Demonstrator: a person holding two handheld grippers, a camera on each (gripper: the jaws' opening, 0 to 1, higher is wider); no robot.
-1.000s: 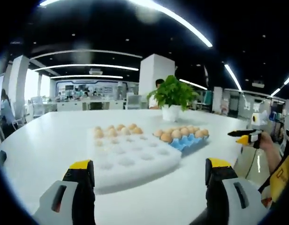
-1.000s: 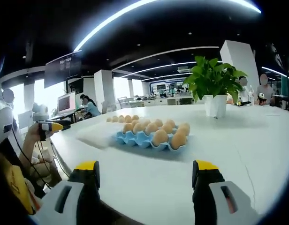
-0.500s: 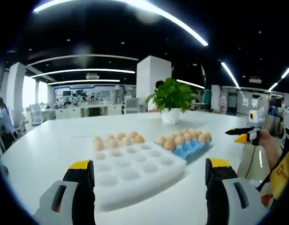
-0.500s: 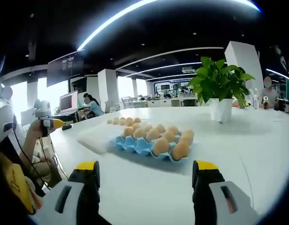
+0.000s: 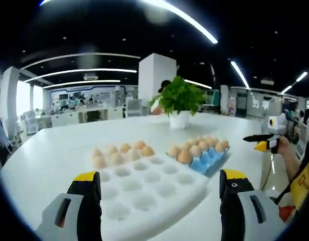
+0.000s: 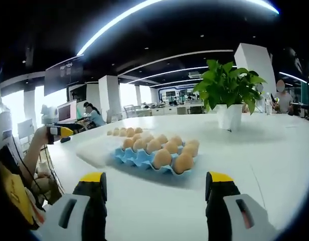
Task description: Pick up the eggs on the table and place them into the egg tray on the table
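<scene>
Both pairs of jaws stand spread with nothing between them: the left gripper (image 5: 157, 193) hangs over the near edge of the white foam egg tray (image 5: 149, 188), the right gripper (image 6: 155, 193) over bare desk (image 6: 255, 150) short of the blue egg carton (image 6: 139, 159). Brown eggs (image 5: 119, 153) fill the white tray's far row; more eggs (image 6: 167, 150) sit in the blue carton just beside it. A potted plant (image 5: 179, 103) stands behind them, well apart. Nothing lies between either gripper and the eggs. Around the wide white desk is an open office with strip ceiling lights, white pillars and seated people far off
</scene>
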